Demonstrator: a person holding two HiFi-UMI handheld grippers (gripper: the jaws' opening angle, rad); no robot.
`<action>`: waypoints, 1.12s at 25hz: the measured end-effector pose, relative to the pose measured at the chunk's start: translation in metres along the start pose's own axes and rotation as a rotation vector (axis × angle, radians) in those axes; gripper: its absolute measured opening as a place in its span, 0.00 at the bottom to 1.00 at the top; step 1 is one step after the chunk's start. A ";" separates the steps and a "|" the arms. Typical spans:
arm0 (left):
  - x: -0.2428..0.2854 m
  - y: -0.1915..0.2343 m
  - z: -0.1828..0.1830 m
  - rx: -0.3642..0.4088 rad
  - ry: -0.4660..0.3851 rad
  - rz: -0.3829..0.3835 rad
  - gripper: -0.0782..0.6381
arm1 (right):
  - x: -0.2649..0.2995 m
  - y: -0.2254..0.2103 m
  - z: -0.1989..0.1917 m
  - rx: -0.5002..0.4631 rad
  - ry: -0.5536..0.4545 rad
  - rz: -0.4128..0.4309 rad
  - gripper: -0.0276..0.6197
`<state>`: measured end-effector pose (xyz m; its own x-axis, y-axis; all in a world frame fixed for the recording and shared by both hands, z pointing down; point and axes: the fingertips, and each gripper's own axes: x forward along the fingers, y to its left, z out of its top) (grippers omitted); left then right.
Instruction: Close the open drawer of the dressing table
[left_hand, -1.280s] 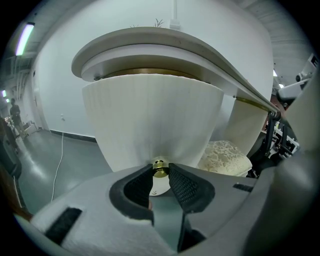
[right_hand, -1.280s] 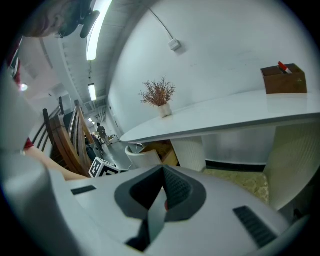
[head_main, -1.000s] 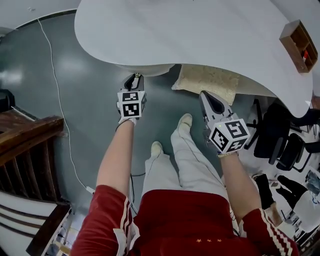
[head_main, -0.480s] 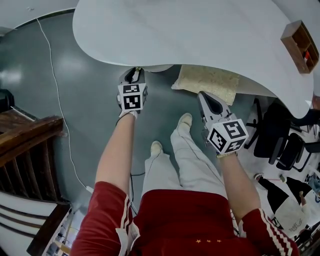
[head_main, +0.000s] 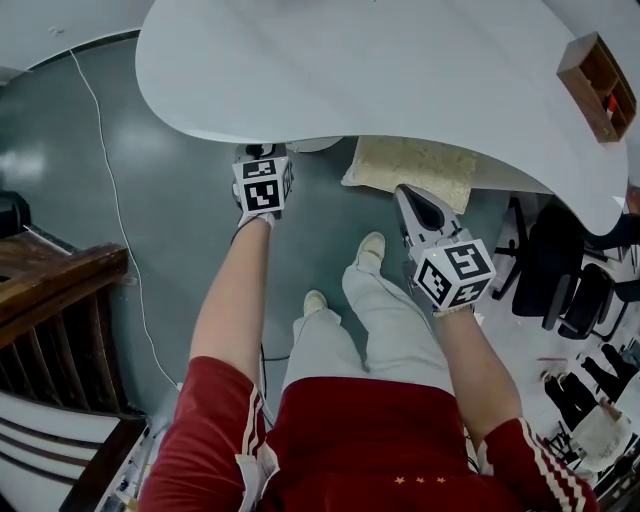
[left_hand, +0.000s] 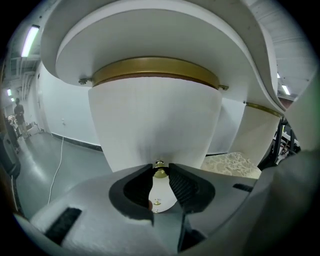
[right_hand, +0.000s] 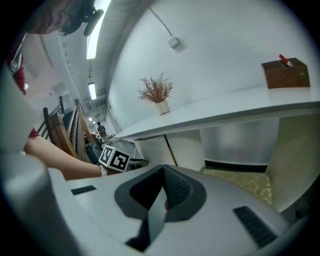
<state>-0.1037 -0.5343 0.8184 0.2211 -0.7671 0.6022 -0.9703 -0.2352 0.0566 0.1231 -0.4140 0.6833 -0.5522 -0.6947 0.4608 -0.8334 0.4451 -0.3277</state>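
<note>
The white dressing table top (head_main: 400, 70) fills the upper head view. Under its near edge is the rounded white drawer front (left_hand: 155, 115) with a brass rim, only a sliver of it (head_main: 315, 145) showing from above. My left gripper (head_main: 260, 155) reaches under the edge, its tips hidden there. In the left gripper view my left gripper (left_hand: 160, 174) has its jaw tips closed around the small brass drawer knob (left_hand: 160, 172). My right gripper (head_main: 415, 200) hovers to the right above the person's leg, apart from the drawer. In the right gripper view my right gripper (right_hand: 162, 175) is shut and empty.
A beige rug (head_main: 415, 165) lies under the table. A brown wooden box (head_main: 597, 85) stands on the top at far right, and a dried plant in a vase (right_hand: 159, 95) further along. A white cable (head_main: 115, 200), dark wooden furniture (head_main: 50, 290) and black chairs (head_main: 560, 280) flank the floor.
My left gripper has moved forward toward the table, its tips now under the edge. The drawer front has slid further in. The right gripper stayed put.
</note>
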 end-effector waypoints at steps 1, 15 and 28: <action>0.001 0.001 0.002 -0.001 -0.005 0.006 0.26 | 0.000 -0.001 0.001 -0.001 -0.003 -0.002 0.05; 0.010 0.003 0.004 -0.032 0.000 0.038 0.27 | -0.005 0.000 0.005 -0.024 0.002 -0.006 0.05; 0.007 -0.001 -0.001 -0.038 0.010 -0.003 0.34 | -0.015 -0.005 0.006 -0.026 -0.009 -0.031 0.05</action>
<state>-0.1013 -0.5390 0.8239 0.2230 -0.7606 0.6098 -0.9728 -0.2143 0.0885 0.1361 -0.4091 0.6730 -0.5262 -0.7131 0.4632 -0.8503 0.4381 -0.2916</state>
